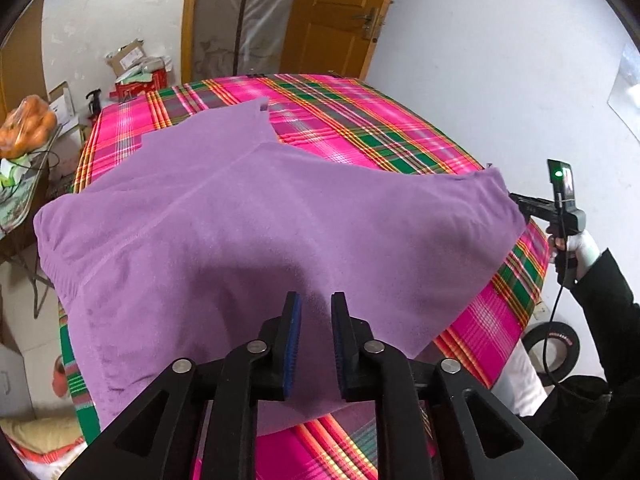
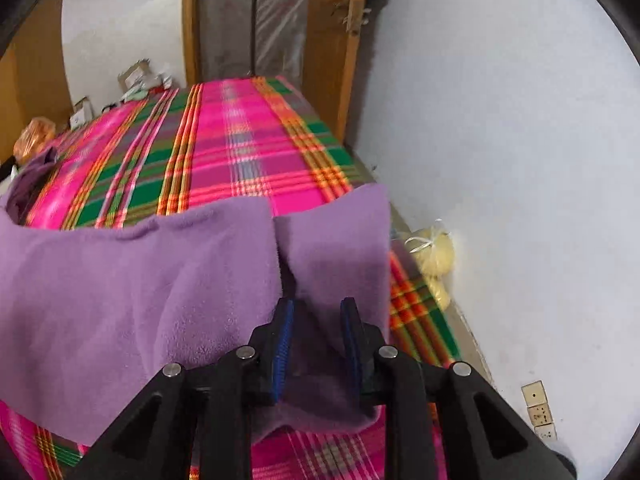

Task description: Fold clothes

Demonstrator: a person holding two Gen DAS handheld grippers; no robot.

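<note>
A purple fleece garment (image 1: 248,232) lies spread over the near part of a worktop covered with a pink, green and orange plaid cloth (image 1: 360,120). Its far edge shows two pointed flaps, and a raised seam runs diagonally across the fabric.

The left gripper (image 1: 316,312) sits over the near edge of the garment. Its blue-padded fingers (image 1: 294,340) stand a little apart, and the purple fabric fills the gap between them, but I cannot tell whether they pinch it or merely hang above it.

The right gripper (image 2: 318,316) is at the garment's right-hand corner. Its jaws are parted, with a fold of fleece bunched up in the gap and rising in front of the fingertips; whether they actually clamp it is not clear. In the left wrist view that same gripper (image 1: 520,202) pokes in under the raised right corner of the fabric, held by a hand in a white glove (image 1: 576,248) with a dark sleeve (image 1: 608,300) behind it.

Off to the left, a bag of oranges (image 1: 28,128) rests on a side rack. A wooden door (image 1: 332,16) stands behind the worktop, and a roll of black tape (image 1: 554,350) lies on the floor by the white wall.
</note>
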